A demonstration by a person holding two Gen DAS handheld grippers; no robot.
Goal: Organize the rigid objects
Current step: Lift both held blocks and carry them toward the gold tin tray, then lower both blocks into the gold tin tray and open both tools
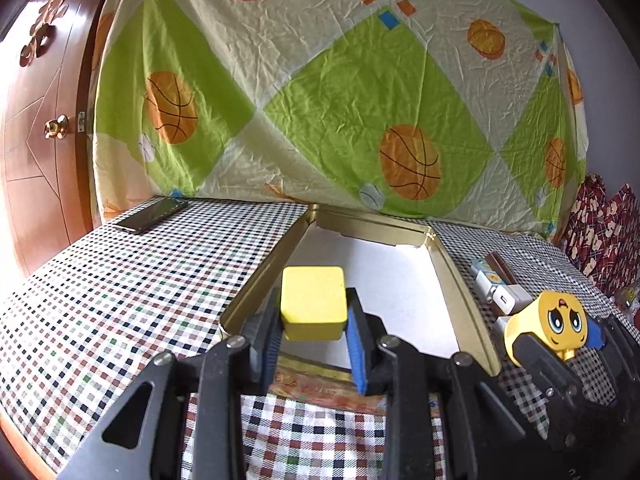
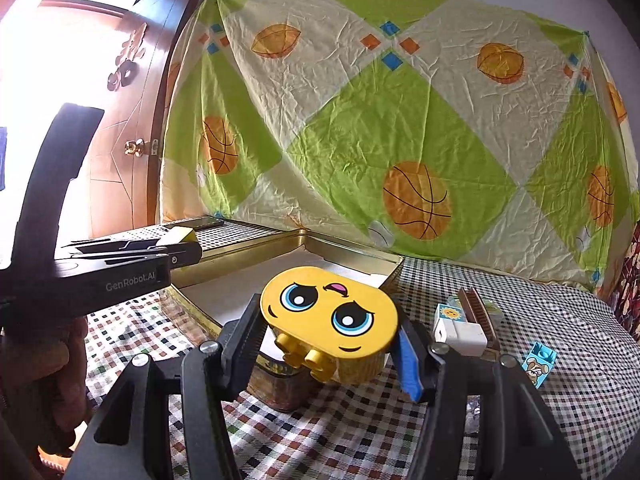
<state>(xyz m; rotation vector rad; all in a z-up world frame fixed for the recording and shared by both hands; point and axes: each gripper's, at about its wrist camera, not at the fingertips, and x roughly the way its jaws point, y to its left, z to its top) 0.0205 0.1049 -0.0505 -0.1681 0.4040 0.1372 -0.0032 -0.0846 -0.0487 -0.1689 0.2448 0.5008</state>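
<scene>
A: The left gripper [image 1: 314, 312] pinches a small yellow block [image 1: 313, 302], smooth with rounded corners, over the near end of the open gold tin [image 1: 464, 280]. Risk?

B: Slick plastic may slide off the pads, or clip the thin metal rim.

A: And the right gripper [image 2: 330, 340]?

B: It clamps a rounded yellow face block [image 2: 330, 316], also glossy, above the tin's near corner. Both crowd one opening over the checked tabletop [image 1: 120, 280], so they could collide.
</scene>
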